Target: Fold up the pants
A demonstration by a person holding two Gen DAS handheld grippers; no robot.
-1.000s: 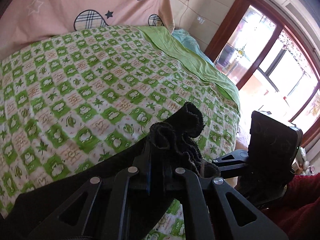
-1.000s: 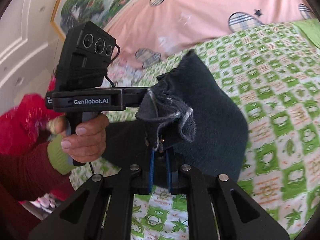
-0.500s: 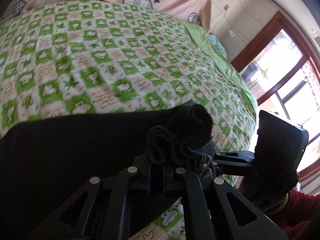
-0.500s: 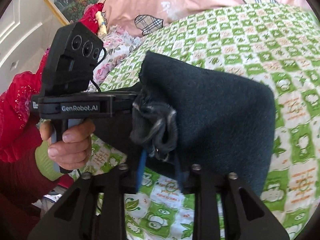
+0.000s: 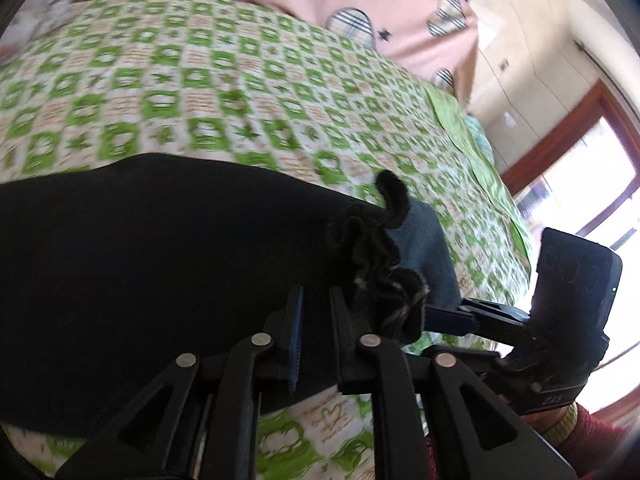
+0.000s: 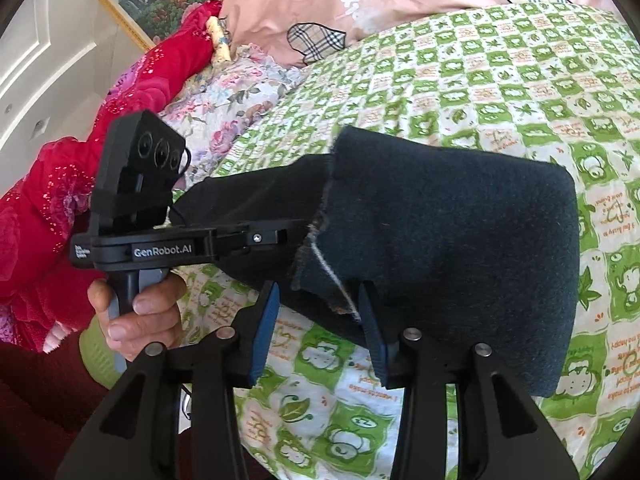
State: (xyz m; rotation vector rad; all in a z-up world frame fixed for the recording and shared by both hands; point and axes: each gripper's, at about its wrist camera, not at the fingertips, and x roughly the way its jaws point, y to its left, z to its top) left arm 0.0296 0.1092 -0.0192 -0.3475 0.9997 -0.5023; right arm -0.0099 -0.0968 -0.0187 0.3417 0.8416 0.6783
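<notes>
The dark fleece pants lie folded across the green checked bed; they also show in the right wrist view. My left gripper is slightly open right above the pants, with the bunched cuff lying loose beside its right finger. My right gripper is open, its blue pads on either side of the folded edge without pinching it. The left gripper's body shows in the right wrist view, held by a hand.
The green checked bedspread covers the bed. A pink quilt lies at the head. A red garment and floral cloth lie at the left. A window and door are on the right.
Both grippers have opened and let go of the pants' bunched end. The pants have come down to lie flat on the bed, folded over.
</notes>
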